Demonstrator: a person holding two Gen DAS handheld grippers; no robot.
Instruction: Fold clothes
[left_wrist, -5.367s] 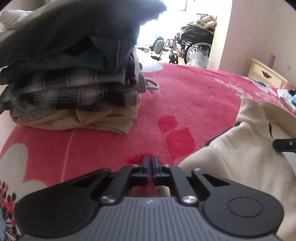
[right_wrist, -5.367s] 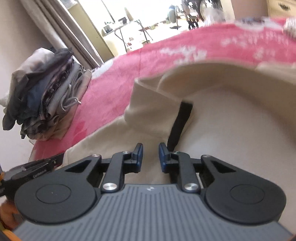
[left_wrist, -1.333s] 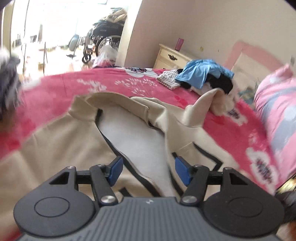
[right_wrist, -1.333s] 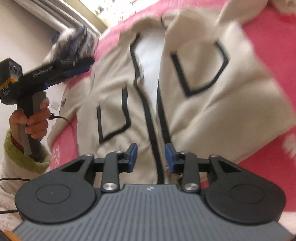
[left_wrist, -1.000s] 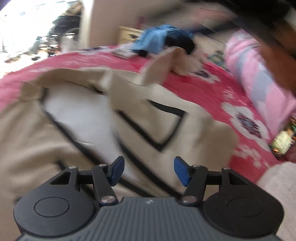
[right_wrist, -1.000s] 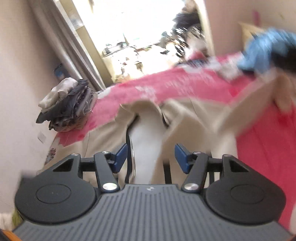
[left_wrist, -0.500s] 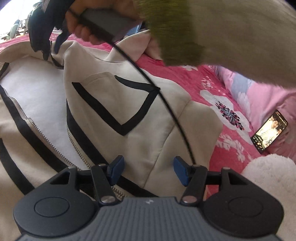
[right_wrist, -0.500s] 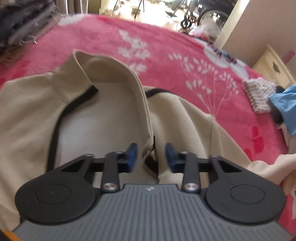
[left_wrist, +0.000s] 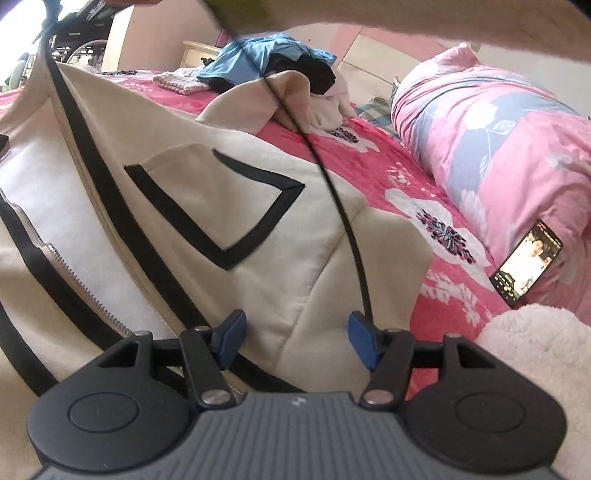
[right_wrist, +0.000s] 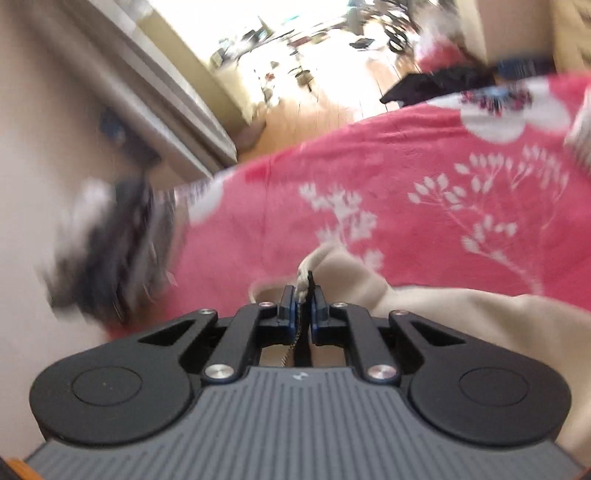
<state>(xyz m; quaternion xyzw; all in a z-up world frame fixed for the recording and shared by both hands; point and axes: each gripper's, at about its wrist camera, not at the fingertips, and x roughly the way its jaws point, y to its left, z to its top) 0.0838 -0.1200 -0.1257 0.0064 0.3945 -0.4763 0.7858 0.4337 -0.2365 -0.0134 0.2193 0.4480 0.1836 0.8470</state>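
A cream zip jacket (left_wrist: 229, 192) with black trim lies open on the red floral bedspread (left_wrist: 373, 173). My left gripper (left_wrist: 295, 341) is open and empty, just above the jacket's lower right front panel. My right gripper (right_wrist: 302, 308) is shut on the jacket's zipper edge near the collar (right_wrist: 306, 282) and lifts it off the bed; the cream cloth (right_wrist: 461, 317) hangs to its right. In the left wrist view the lifted front edge (left_wrist: 74, 122) rises at the upper left, and a sleeve (left_wrist: 266, 99) points away at the far side.
A pile of unfolded clothes (left_wrist: 266, 66) lies at the far side of the bed. A pink floral duvet roll (left_wrist: 491, 155) and a lit phone (left_wrist: 526, 264) lie on the right. A blurred stack of folded clothes (right_wrist: 110, 243) stands at the bed's left edge. A black cable (left_wrist: 332, 184) crosses the left view.
My right gripper has closed on the jacket's zipper edge near the collar and raised it. My left gripper has stayed open over the jacket's lower panel, moving slightly closer.
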